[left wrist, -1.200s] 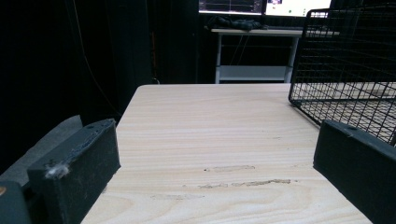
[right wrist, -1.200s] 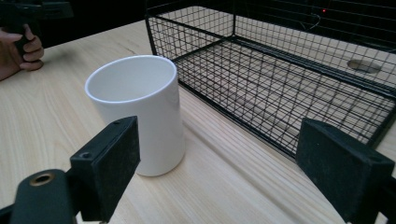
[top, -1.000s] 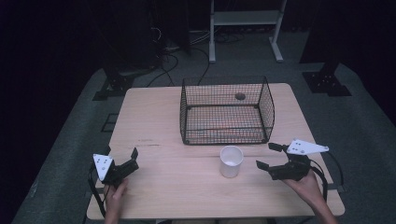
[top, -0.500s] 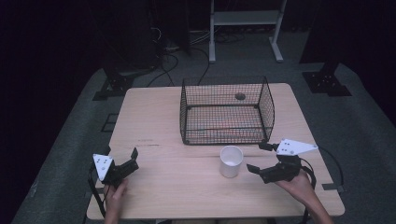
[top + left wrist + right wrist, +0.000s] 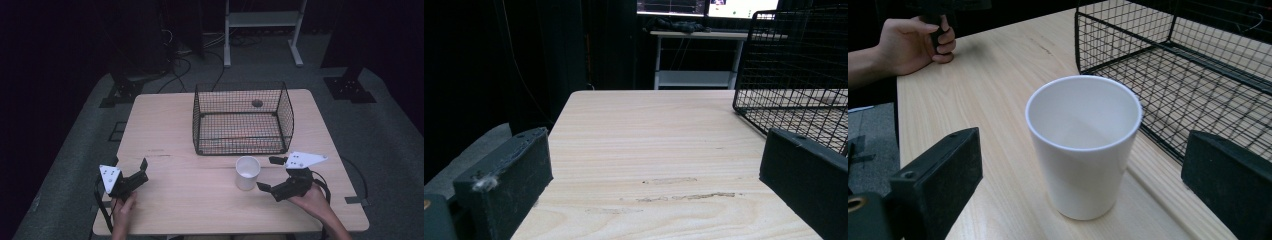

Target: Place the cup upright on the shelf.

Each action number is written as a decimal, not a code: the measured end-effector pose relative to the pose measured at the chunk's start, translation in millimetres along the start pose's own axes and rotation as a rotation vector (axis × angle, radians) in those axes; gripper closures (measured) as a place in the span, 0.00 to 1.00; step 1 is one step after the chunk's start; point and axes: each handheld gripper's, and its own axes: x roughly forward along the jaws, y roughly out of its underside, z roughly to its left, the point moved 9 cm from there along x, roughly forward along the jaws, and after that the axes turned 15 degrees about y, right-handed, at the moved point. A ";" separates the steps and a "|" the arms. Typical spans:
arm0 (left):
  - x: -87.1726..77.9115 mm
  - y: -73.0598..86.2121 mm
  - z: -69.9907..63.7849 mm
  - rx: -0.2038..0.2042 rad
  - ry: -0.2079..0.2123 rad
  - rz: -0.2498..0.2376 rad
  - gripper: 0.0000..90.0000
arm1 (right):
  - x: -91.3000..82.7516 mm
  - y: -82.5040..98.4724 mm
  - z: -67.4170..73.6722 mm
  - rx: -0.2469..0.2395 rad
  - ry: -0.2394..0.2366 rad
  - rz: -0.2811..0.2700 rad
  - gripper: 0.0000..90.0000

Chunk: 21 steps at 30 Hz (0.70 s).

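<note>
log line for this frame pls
right gripper: jaws just opened wide, nearing white cup, no contact | left gripper: open, idle | cup: upright, before wire basket

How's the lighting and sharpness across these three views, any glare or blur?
High view: table lit, surroundings nearly black, slightly soft. Left gripper view: sharp wood grain, dark backdrop, bright monitors at the top edge. Right gripper view: cup crisp and evenly lit with a soft shadow inside, no glare; basket sharp.

You face a dark room: grey carpet floor, a white shelf frame behind, black cables trailing.
</note>
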 end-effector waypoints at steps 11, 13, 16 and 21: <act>-0.1 0.1 -0.1 0.001 0.000 0.002 0.00 | 23.0 8.6 5.5 -0.006 -0.009 0.046 0.03; -0.1 0.0 -0.2 0.001 0.001 0.001 0.00 | 25.1 8.9 5.8 -0.004 -0.013 0.048 0.03; -0.1 0.0 -0.1 0.001 0.001 0.001 0.00 | 35.3 8.8 9.7 -0.006 -0.023 0.056 0.03; -0.1 0.0 -0.1 0.000 0.001 -0.001 0.00 | 43.4 7.7 14.0 -0.016 -0.023 0.059 0.03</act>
